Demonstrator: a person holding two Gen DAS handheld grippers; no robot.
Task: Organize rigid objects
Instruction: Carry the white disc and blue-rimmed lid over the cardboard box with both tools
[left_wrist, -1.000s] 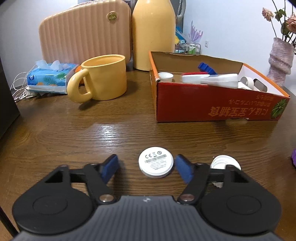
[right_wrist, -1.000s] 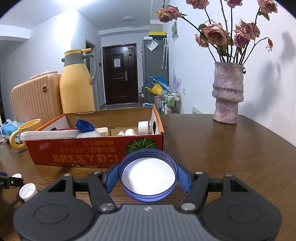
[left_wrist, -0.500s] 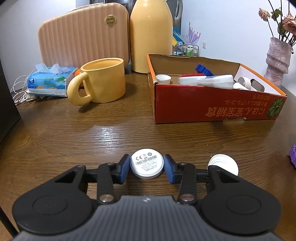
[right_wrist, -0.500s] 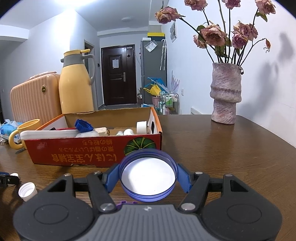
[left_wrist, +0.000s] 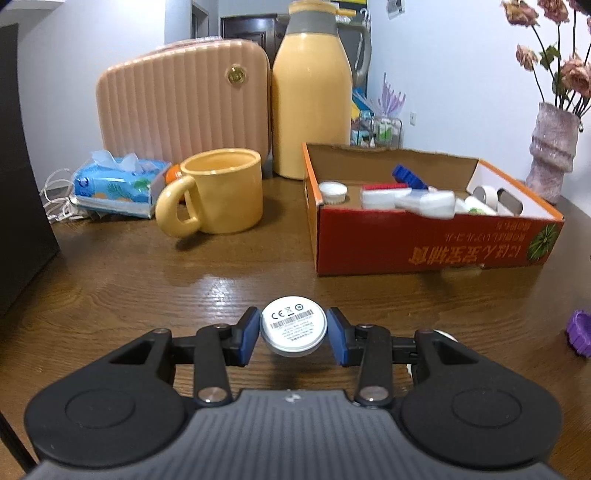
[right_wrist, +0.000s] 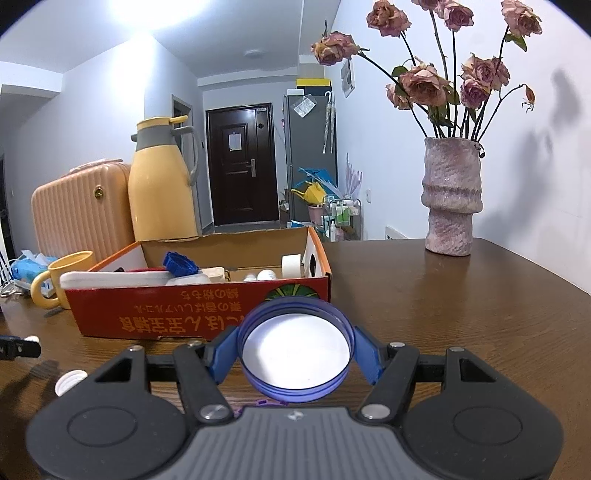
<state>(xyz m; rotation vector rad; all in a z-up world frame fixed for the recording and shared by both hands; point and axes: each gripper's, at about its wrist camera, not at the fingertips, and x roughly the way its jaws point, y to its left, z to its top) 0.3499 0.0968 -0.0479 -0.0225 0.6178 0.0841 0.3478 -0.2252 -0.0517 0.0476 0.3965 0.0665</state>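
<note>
Left wrist view: a white disc is clamped between the blue pads of the left gripper, lifted just clear of the table, short of the red box. In the right wrist view, a purple lid is clamped by the right gripper, near the box front.
</note>
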